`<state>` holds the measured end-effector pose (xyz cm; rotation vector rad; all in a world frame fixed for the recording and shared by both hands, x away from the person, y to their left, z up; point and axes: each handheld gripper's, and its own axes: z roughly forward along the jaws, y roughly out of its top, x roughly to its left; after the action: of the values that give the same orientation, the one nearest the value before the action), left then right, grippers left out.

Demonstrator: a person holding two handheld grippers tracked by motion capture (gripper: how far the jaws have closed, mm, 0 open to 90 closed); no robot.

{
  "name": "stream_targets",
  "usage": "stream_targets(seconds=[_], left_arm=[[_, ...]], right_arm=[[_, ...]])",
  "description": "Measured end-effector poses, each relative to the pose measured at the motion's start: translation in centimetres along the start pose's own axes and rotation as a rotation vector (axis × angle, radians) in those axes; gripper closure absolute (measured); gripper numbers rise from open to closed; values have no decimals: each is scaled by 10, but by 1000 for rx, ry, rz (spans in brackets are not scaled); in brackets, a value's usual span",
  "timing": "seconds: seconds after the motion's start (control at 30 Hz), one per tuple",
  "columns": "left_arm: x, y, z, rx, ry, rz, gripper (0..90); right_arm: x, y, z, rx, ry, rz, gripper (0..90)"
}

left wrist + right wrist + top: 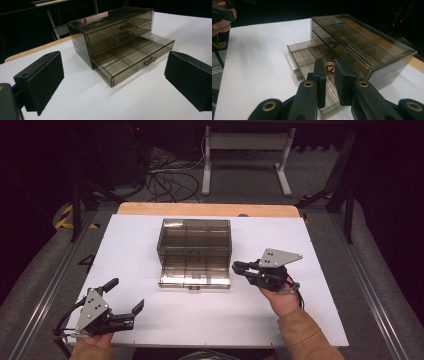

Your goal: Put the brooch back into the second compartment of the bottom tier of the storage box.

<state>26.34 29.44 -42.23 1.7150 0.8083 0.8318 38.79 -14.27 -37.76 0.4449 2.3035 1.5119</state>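
The right gripper view reveals a small coppery ring [329, 68] pinched in the right gripper [329, 75] above the smoky transparent plastic drawer box's [195, 251] open bottom drawer [132, 61]; the left gripper [127, 296] gapes wide near the desk's front-left corner.

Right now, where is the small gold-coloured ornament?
In the right gripper view, the gold-coloured ornament sits between the right gripper jaws, above the open bottom drawer of the smoky drawer box.

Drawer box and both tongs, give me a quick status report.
Left tongs open, idle at table's near edge. Right tongs shut on small gold trinket beside drawer box. Bottom drawer pulled out. Nothing in the way.
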Motion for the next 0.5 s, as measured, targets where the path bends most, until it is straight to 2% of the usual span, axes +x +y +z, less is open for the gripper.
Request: stream_targets(seconds=[0.5], left_arm=[[0,0,0,-4,0,-2,33]], right_arm=[[6,8,33,-4,43,-1,803]])
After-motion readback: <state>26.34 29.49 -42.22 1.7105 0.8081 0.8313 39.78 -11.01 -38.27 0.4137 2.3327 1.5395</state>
